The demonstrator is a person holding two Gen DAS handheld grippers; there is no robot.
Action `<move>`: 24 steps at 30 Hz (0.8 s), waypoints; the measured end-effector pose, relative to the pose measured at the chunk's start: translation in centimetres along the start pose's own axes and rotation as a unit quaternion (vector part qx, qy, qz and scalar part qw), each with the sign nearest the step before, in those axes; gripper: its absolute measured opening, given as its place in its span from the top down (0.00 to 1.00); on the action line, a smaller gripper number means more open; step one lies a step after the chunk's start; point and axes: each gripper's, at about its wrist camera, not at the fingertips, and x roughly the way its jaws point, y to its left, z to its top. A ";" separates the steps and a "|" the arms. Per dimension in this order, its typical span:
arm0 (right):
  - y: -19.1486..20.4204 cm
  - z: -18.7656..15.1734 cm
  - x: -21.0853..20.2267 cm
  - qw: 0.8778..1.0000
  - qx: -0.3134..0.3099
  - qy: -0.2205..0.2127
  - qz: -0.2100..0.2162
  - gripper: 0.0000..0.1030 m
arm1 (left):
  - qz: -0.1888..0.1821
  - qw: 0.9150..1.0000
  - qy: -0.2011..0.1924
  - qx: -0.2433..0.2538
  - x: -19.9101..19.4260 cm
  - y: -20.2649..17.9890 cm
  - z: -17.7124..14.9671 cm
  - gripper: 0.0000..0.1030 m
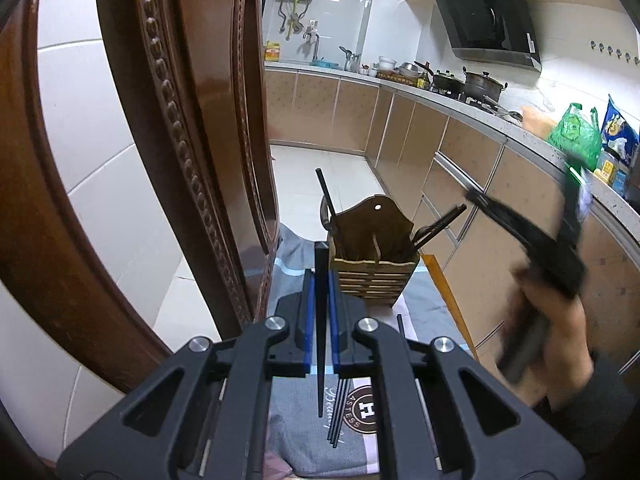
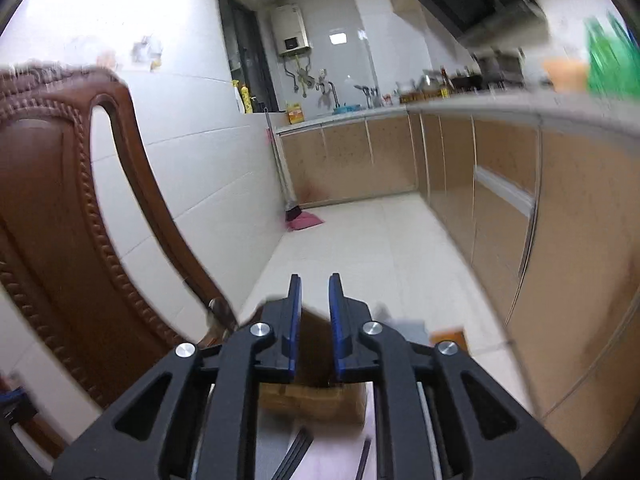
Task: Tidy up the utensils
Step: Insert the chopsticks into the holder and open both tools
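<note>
My left gripper (image 1: 320, 276) is shut on a black chopstick (image 1: 320, 360) that runs lengthwise between its blue pads. Just ahead and to its right a wooden utensil holder (image 1: 372, 268) stands on the cloth, with chopsticks and spoons sticking out of it. Several loose black chopsticks (image 1: 338, 412) lie on the cloth under the left gripper. In the left wrist view my right gripper (image 1: 480, 202) is a blur at the right, held by a hand (image 1: 560, 328). In its own view the right gripper (image 2: 315, 284) is open with nothing between its pads, above the blurred holder (image 2: 312, 396) and loose chopsticks (image 2: 296, 452).
A carved wooden chair back (image 1: 160, 140) (image 2: 60, 220) rises close on the left. A grey striped cloth (image 1: 288, 264) covers the seat. Kitchen cabinets and a counter (image 1: 500, 132) run along the right, with a green bag (image 1: 576, 132). A broom with a pink dustpan (image 2: 304, 220) leans at the far wall.
</note>
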 end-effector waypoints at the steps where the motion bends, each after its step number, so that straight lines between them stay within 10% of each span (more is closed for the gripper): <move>1: -1.0 -1.2 -1.7 1.000 0.017 -0.001 0.013 0.46 | -0.001 1.000 -0.002 -0.001 -0.1 0.0 0.0 0.94; 6: -4.4 -9.6 -9.9 0.999 0.018 -0.038 0.022 0.28 | 0.002 1.000 -0.003 -0.003 0.7 -0.8 -0.7 0.94; 9: -6.0 -13.3 -10.2 0.998 0.035 0.025 -0.036 0.25 | 0.011 1.000 0.000 -0.004 1.4 -1.3 -1.2 0.94; 24: -9.8 -12.3 -9.7 0.998 0.059 0.034 -0.018 0.25 | 0.006 0.993 -0.088 -0.081 3.1 -3.5 11.7 0.94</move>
